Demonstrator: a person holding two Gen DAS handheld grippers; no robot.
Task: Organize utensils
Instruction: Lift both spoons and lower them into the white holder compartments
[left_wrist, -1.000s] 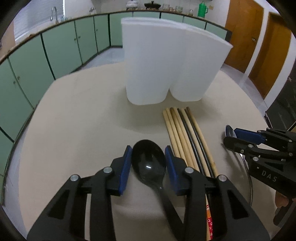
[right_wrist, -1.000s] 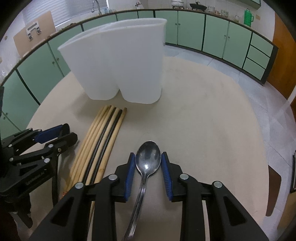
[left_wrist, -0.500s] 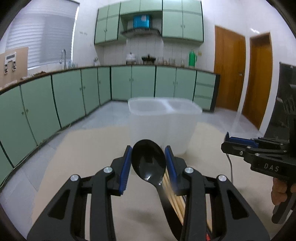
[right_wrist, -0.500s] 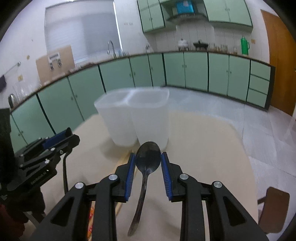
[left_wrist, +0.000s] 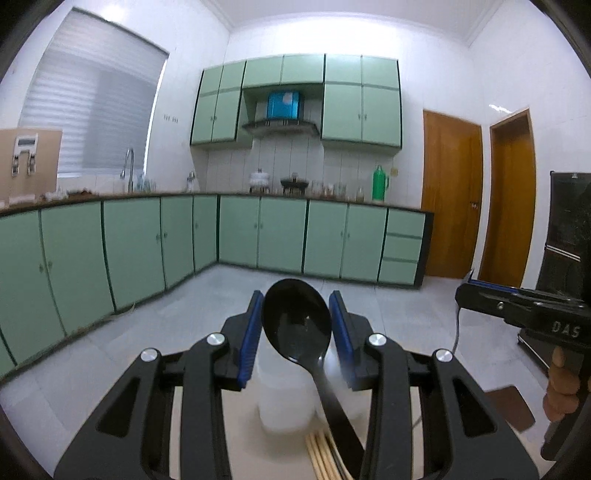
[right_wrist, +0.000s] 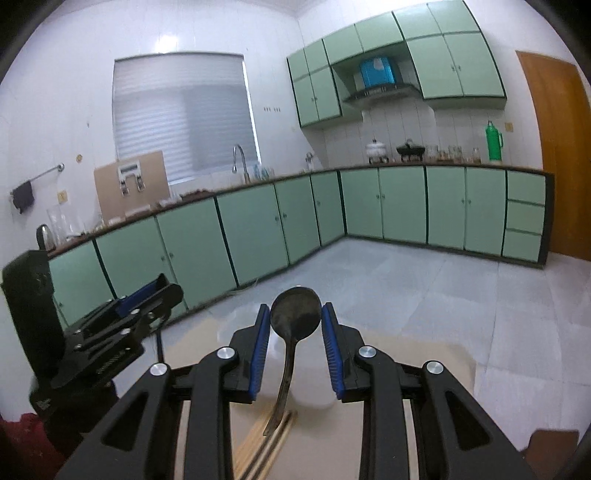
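My left gripper (left_wrist: 296, 325) is shut on a black plastic spoon (left_wrist: 297, 325), bowl up between the blue pads, handle hanging down. My right gripper (right_wrist: 295, 325) is shut on a metal spoon (right_wrist: 295, 314) held the same way. Both are lifted and tilted up over the table. A white two-part holder (left_wrist: 284, 406) stands below the left gripper, mostly hidden by the fingers; it shows blurred in the right wrist view (right_wrist: 314, 391). A bundle of wooden and black chopsticks (left_wrist: 323, 458) lies on the table before it, also in the right wrist view (right_wrist: 266, 446).
The beige round table (right_wrist: 391, 354) lies low in view. Green kitchen cabinets (left_wrist: 280, 236) line the far walls. The right gripper shows at the right edge of the left wrist view (left_wrist: 524, 310); the left gripper shows at the left of the right wrist view (right_wrist: 110, 332).
Both grippers have risen and tilted upward with their spoons. The view has swung from the tabletop to the kitchen walls; the holder and chopsticks have dropped to the bottom of the frames.
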